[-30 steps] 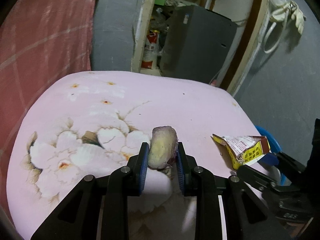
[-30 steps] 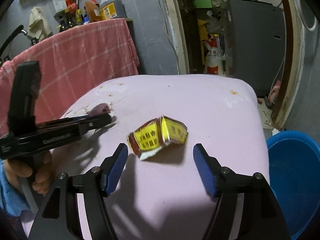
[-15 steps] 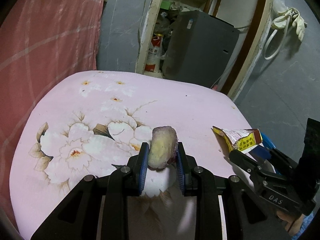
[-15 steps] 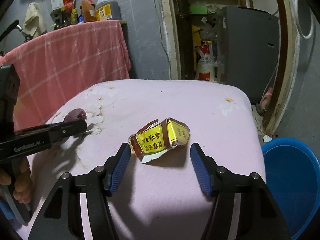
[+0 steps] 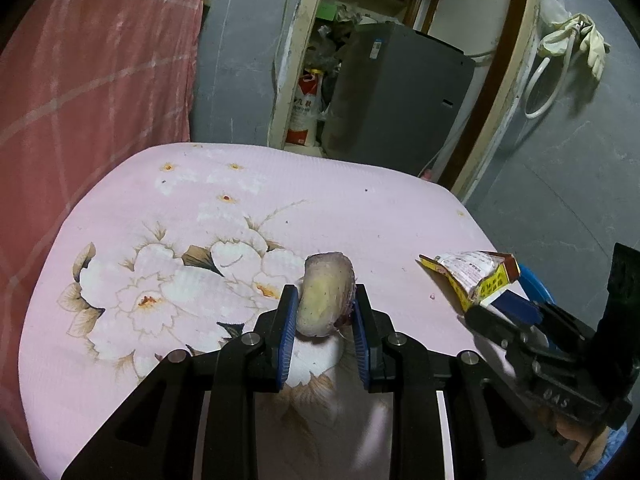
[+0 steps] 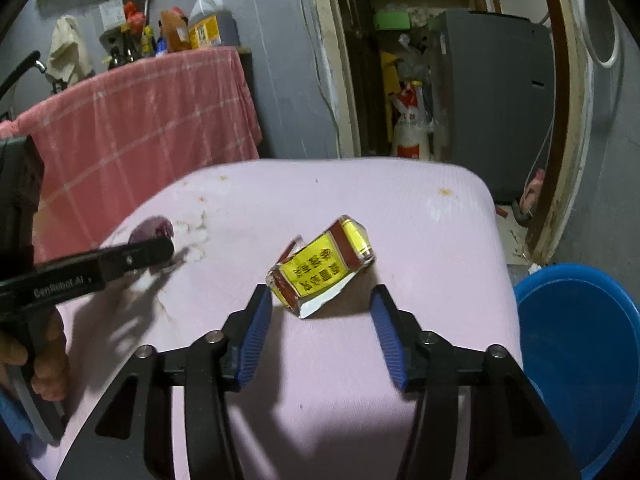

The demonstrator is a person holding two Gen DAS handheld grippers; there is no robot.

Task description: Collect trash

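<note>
our left tongs (image 5: 324,330) grip the peel (image 5: 326,294) above the tabletop (image 5: 360,208); our right tongs (image 6: 320,332), just narrowed, straddle the carton (image 6: 322,272) unclenched. next we clamp it, then carry both to the bucket (image 6: 580,344).

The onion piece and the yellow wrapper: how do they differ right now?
The onion piece is rounded, pale yellow with purple skin; the yellow wrapper is flat, crumpled, printed in yellow and red. The onion piece is clamped in the left gripper; the wrapper lies loose between the open fingers of the right gripper, untouched. Both are over the pink flowered tabletop.
</note>
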